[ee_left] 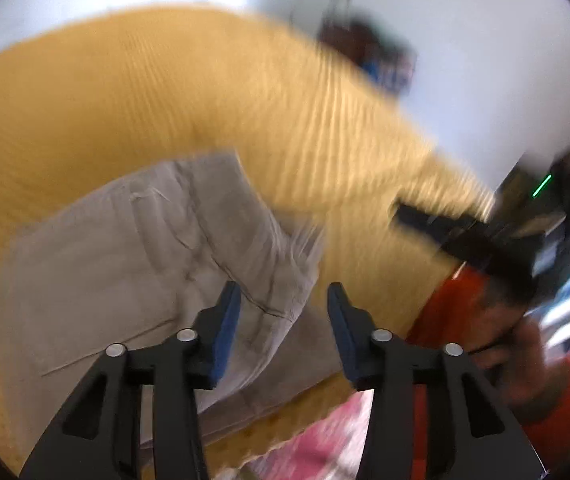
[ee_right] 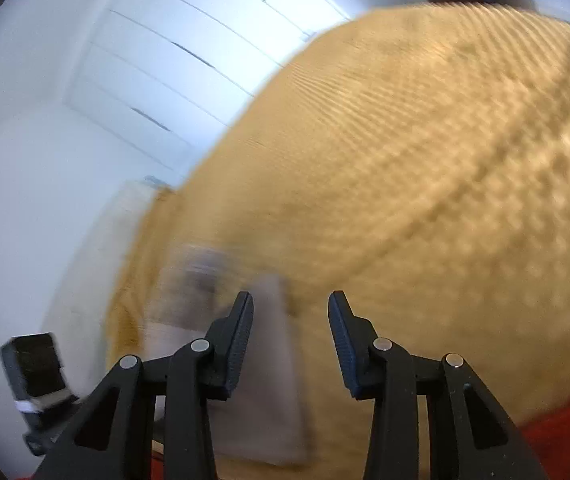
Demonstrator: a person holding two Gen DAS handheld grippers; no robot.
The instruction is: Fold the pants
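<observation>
Left gripper spread, empty; right gripper likewise. Grey pants lie folded on yellow bedspread, just ahead-left of left jaws. Suggest pinching both layers at the edge before next fold.

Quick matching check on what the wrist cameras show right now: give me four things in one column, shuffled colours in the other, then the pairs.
Things:
1. pants
2. bedspread
3. sleeve
4. pads of the left gripper

Colours:
A. blue
B. mustard yellow
C. grey-beige
D. red

Pairs: 1-C, 2-B, 3-D, 4-A
</observation>
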